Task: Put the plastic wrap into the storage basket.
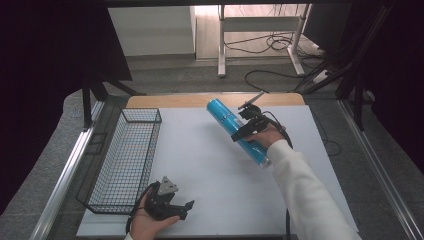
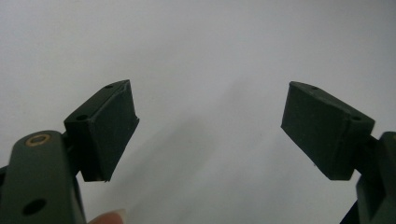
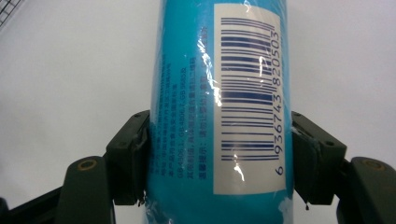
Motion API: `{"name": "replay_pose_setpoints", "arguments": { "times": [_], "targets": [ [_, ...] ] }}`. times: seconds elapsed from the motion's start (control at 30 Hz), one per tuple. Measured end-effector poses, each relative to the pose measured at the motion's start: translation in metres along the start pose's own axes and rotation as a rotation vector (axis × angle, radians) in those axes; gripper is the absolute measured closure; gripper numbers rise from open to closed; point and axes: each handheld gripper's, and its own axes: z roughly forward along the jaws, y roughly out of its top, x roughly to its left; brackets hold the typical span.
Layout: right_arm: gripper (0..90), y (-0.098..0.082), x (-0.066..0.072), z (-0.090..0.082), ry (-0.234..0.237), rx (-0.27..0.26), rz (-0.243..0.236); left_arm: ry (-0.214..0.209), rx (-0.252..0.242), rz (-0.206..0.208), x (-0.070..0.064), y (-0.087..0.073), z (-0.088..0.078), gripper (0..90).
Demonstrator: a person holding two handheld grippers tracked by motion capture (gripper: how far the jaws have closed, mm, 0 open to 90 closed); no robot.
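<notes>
A long blue tube wrapped in glossy film is held slantwise above the white table top, and my right gripper is shut on its middle. In the right gripper view both pads press the sides of the blue tube, whose white barcode label faces the camera. My left gripper rests in the person's hand near the table's front left edge. In the left gripper view the left gripper stands open over bare white table with nothing between its pads.
A black wire basket stands along the table's left side, close to my left gripper. Beyond the table are a desk frame and loose cables on the floor. The person's white sleeve reaches in from the bottom right.
</notes>
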Motion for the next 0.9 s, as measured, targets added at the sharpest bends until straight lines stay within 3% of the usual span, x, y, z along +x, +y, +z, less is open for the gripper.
{"name": "replay_pose_setpoints", "arguments": {
  "times": [0.3,0.63,0.8,0.83,0.9],
  "targets": [
    [32.2,-0.013,0.007,-0.016,0.048,-0.033,-0.046,0.001,0.0,-0.001,0.0,0.0,0.0,17.7],
    [32.2,-0.039,0.031,-0.035,0.143,-0.124,-0.062,-0.006,-0.01,-0.013,0.001,0.001,0.0,17.7],
    [32.2,-0.054,0.044,-0.038,0.175,-0.153,-0.067,-0.03,-0.033,-0.042,0.002,0.003,-0.002,17.3],
    [32.2,-0.058,0.046,-0.039,0.179,-0.158,-0.066,-0.046,-0.051,-0.068,0.003,0.005,-0.004,17.3],
    [32.2,-0.062,0.049,-0.039,0.18,-0.163,-0.064,-0.057,-0.06,-0.082,0.004,0.007,-0.005,17.3]
  ]
}}
